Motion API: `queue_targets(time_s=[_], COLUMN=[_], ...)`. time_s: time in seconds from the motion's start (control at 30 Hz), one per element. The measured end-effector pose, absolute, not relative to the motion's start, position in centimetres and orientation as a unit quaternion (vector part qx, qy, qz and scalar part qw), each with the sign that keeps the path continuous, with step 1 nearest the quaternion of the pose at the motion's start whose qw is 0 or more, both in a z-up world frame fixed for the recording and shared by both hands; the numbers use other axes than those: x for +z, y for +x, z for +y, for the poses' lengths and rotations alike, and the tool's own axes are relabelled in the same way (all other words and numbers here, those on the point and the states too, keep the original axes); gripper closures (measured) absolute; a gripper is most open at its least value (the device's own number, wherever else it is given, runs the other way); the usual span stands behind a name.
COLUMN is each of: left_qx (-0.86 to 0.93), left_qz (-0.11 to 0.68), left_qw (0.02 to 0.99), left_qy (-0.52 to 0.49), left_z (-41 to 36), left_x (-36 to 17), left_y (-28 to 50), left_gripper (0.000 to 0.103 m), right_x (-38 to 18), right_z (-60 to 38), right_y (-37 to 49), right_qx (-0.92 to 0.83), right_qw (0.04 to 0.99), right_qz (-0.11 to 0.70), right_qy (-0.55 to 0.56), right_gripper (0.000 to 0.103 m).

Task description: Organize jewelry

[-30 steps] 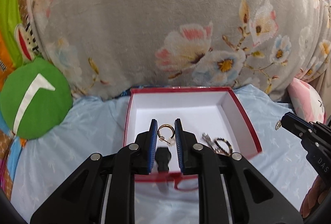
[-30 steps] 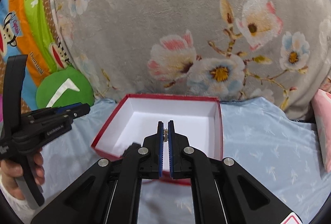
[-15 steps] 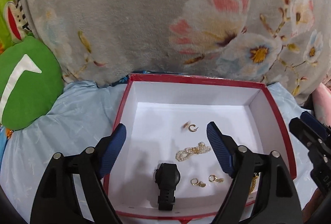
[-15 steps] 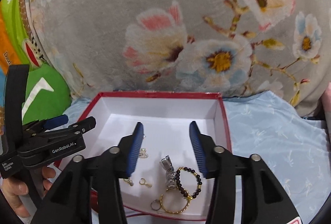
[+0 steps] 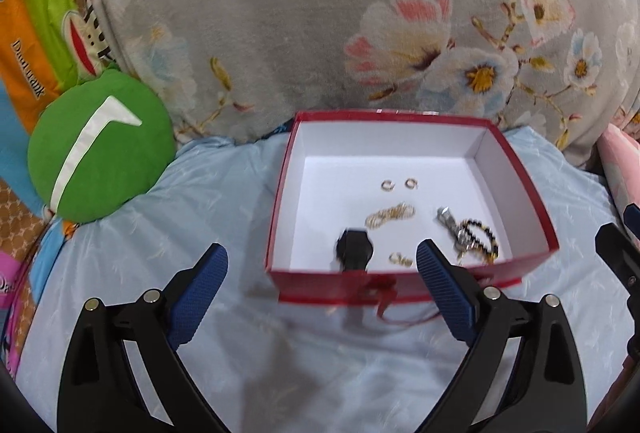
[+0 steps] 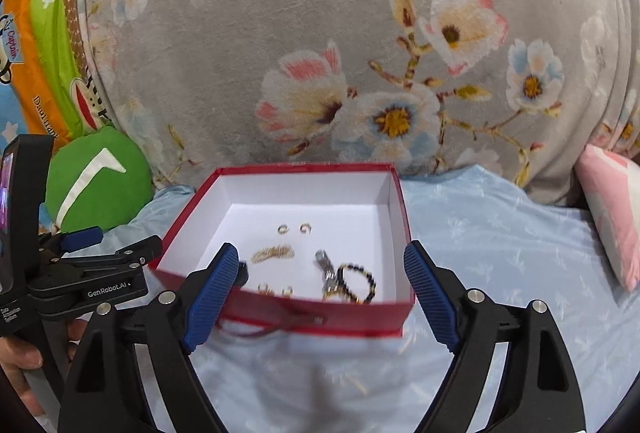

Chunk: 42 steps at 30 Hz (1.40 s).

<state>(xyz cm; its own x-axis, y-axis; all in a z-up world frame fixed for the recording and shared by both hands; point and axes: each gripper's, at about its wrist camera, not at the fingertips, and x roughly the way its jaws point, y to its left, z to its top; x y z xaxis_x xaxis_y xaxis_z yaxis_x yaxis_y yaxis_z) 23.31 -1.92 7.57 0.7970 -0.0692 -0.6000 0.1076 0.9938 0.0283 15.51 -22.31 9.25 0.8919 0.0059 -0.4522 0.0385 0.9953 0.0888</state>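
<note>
Holding both claws spread and still widening, you have nothing between the pads of the left claw (image 5: 322,261) or the right claw (image 6: 320,259). Just beyond their tips, on the pale blue bedsheet (image 5: 208,193), sits the red box (image 6: 320,317). On its white floor lie the black watch (image 5: 354,247), a beaded bracelet (image 6: 358,283) beside a silver piece (image 6: 326,265), a pearl strand (image 5: 390,215), and small gold earrings (image 5: 398,184) nearer the back wall. Behind the box rises a grey floral blanket (image 6: 320,53), with a green cushion (image 5: 100,151) to its left.
</note>
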Motion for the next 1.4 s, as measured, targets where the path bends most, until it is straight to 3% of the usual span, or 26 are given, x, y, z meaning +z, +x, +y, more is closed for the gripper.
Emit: queue_targets(time_s=[0.77, 1.4], left_qx=[-0.018, -0.012], left_qz=[0.374, 0.357], left_qw=[0.927, 0.934], left_qy=[-0.01, 0.022], left_z=[-0.4, -1.9], left_x=[0.7, 1.0], left_y=[16.0, 15.9], left_gripper=[0.008, 0.008], right_x=[1.8, 1.4], right_z=[-19.0, -18.3], right_y=[9.4, 10.4], right_qx=[-0.062, -0.073], right_qw=[0.95, 0.949], right_qz=[0.302, 0.304], right_qy=[0.058, 0.044], right_gripper=[0.016, 0.015])
